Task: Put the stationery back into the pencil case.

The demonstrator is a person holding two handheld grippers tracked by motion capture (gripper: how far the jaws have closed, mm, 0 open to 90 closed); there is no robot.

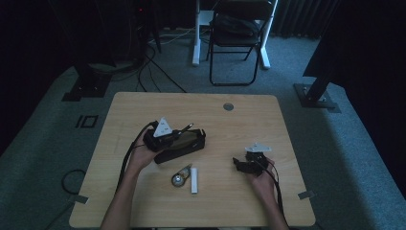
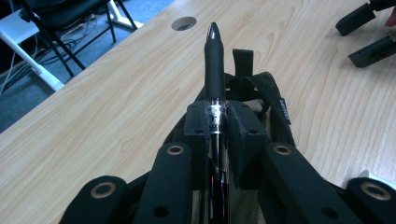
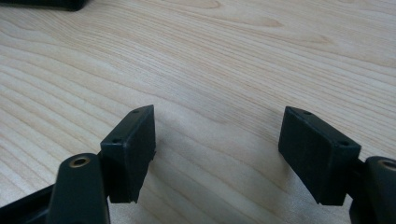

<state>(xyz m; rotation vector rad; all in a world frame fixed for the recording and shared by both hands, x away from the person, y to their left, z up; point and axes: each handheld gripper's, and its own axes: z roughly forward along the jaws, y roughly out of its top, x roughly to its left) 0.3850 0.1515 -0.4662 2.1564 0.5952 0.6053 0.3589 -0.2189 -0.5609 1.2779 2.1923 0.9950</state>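
One pen [image 2: 215, 60] — above black case [image 1: 184, 147]

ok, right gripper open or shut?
Open. The right gripper shows its jaws standing wide apart over bare table, nothing between them.

Left gripper [image 1: 168, 135] has a pen [image 1: 184, 129] over a black pouch [image 1: 184, 146] on the wooden table [image 1: 143, 108]. Right gripper [image 1: 250, 163] sits well apart, tape measure [image 1: 180, 178] between them.

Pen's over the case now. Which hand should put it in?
Left, probably. The left gripper is already shut on the pen, directly above the black case. The right gripper is open, with nothing between its jaws, off to the side.
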